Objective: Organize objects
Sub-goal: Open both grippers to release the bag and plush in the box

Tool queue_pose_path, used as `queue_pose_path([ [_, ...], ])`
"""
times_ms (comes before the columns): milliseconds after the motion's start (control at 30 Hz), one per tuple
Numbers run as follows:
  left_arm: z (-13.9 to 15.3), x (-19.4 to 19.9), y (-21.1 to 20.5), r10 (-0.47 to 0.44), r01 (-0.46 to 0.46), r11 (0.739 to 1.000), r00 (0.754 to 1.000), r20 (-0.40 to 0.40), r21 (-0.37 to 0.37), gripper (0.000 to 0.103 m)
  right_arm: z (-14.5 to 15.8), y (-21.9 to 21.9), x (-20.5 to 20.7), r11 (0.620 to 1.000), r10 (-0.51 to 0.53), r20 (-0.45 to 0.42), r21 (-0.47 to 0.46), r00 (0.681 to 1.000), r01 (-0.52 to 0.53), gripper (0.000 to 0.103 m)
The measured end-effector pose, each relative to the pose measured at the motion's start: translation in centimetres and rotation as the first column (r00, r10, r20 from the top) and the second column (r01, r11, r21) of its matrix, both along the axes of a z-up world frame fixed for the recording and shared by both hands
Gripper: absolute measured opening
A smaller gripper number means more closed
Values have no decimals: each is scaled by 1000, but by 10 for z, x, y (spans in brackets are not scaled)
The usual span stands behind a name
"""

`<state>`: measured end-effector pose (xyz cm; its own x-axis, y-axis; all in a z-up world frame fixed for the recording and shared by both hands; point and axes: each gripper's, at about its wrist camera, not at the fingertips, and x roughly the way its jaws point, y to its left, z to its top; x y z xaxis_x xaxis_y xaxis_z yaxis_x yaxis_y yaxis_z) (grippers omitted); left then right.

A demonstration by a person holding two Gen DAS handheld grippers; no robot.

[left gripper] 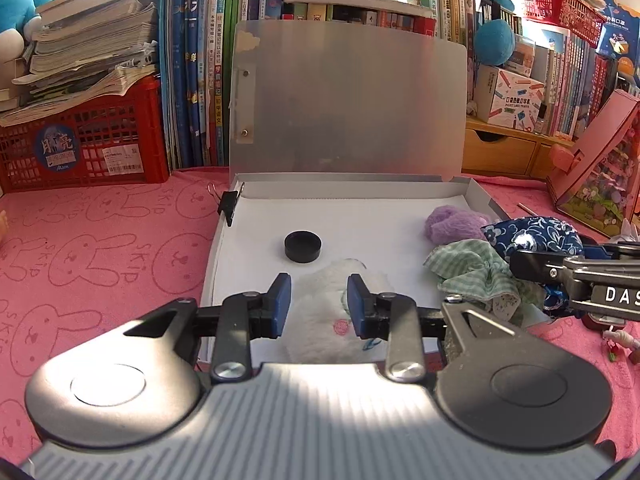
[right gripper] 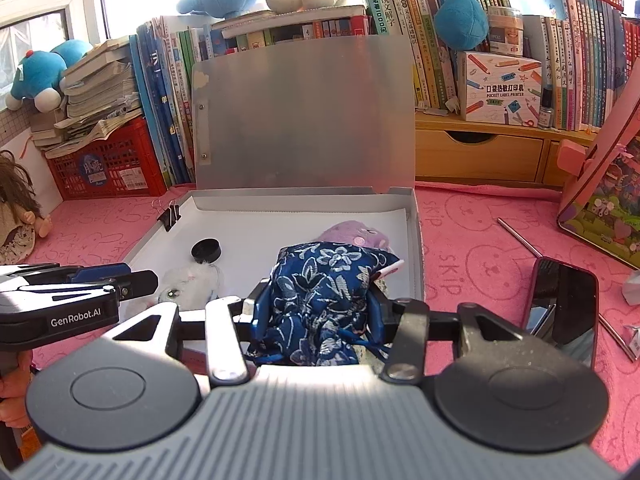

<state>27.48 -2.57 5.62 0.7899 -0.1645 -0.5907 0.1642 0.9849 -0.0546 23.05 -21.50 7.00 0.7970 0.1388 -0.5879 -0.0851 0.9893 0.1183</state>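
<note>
An open grey file box [left gripper: 476,192] [right gripper: 416,240] lies on the pink cloth with its lid standing up. Inside it lie a black round cap [left gripper: 303,246] [right gripper: 206,250], a purple plush [left gripper: 452,222] [right gripper: 352,230], a green checked cloth [left gripper: 468,268] and a white plush toy [left gripper: 320,332] [right gripper: 188,284]. My left gripper [left gripper: 319,304] [right gripper: 140,280] is down in the box's front; its blue pads touch the white plush on both sides. My right gripper [right gripper: 316,308] [left gripper: 560,276] is shut on a blue floral pouch [right gripper: 320,280] [left gripper: 536,232], held over the box's right front.
A black binder clip [left gripper: 229,204] [right gripper: 171,214] sits on the box's left wall. Right of the box lie a dark phone [right gripper: 564,308] and a metal rod [right gripper: 520,236]. A pink case [left gripper: 600,160] leans at the far right. A red crate [left gripper: 80,148], books and a doll [right gripper: 16,216] line the back and left.
</note>
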Motion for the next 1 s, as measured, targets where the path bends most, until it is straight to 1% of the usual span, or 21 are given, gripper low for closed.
queue_pose_path([
  [167, -10, 0, -10, -40, 41, 999, 999, -29, 33, 36, -8, 2, 5, 1000, 8, -30, 1, 1000, -8, 50],
  [367, -14, 9, -16, -56, 57, 998, 998, -25, 29, 37, -23, 0, 18, 1000, -1, -70, 19, 998, 2, 50],
  [500, -15, 19, -19, -56, 56, 998, 998, -18, 30, 37, -29, -1, 28, 999, -5, -77, 33, 997, 8, 50],
  [867, -18, 47, -22, -18, 19, 1000, 1000, -9, 20, 37, -37, -1, 53, 999, -21, -82, 33, 996, 24, 50],
  [933, -18, 46, -21, -14, 14, 1000, 1000, -10, 13, 37, -37, -1, 52, 999, -24, -76, 39, 997, 27, 53],
  [1000, -18, 43, -22, -17, 17, 1000, 1000, -5, 18, 37, -35, -3, 48, 998, -26, -68, 56, 997, 29, 60],
])
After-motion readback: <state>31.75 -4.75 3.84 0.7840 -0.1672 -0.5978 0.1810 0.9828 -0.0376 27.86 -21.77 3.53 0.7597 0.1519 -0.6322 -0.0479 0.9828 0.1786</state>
